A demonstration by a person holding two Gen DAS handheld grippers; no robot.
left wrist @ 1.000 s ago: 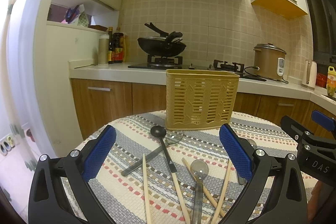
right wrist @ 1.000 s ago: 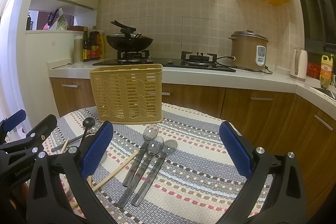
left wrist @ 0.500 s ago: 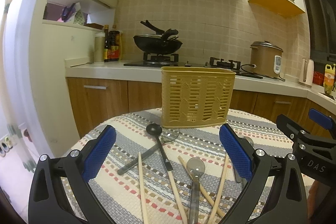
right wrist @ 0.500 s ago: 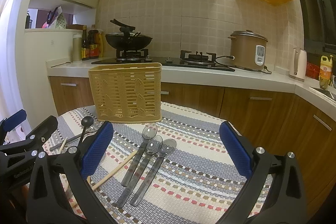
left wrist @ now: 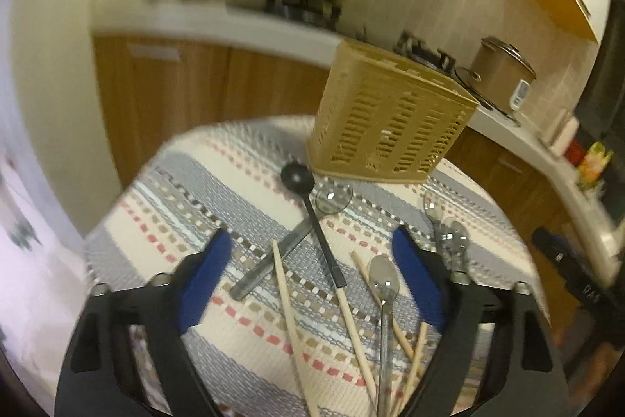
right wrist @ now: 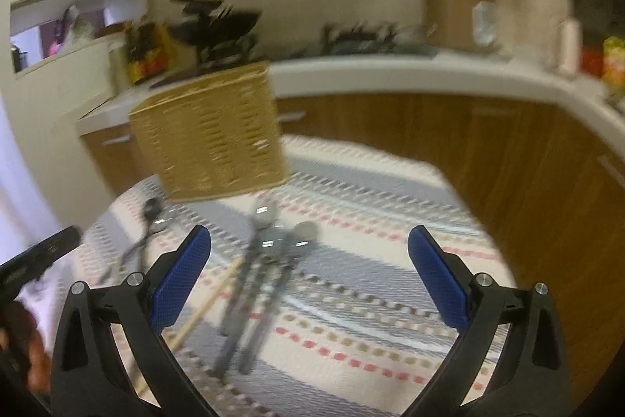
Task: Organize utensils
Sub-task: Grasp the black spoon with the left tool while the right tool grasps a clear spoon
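Landmark: basket [left wrist: 390,127], tan slotted plastic, upright at the far side of the bench [left wrist: 187,190], which wears a striped cloth. No utensil shows above its rim.
Left gripper [left wrist: 312,276]: fingers spread wide, holding nothing, hovering above the utensils in front of the basket.
Clear spoon [left wrist: 273,256]: left-front of the basket, bowl close to the basket's foot, handle running away to the left, crossed by the ladle.
Ladle [left wrist: 316,221]: black bowl just in front of the basket's left corner, handle turning to wood and running straight back between the left fingers.
Chopsticks [left wrist: 287,307]: one left of the ladle handle, more fanned to its right, well in front of the basket.
Lone spoon [left wrist: 384,286]: among the right-hand chopsticks, touching or overlapping them.
Three spoons [right wrist: 269,260]: in front of the basket's right half, side by side and touching, handles pointing away from it; between the right fingers in the right wrist view.
Right gripper [right wrist: 308,276]: fingers released, empty, above the three spoons.
Step in hand, as I judge it: approach for a first pick; both views are blurred.
Doing it well: take one spoon at mid-handle, fingers across the shaft, outermost first so the neighbours do not drag. On the left, lift the ladle before the spoon beneath it. Drop each handle-down into the basket.
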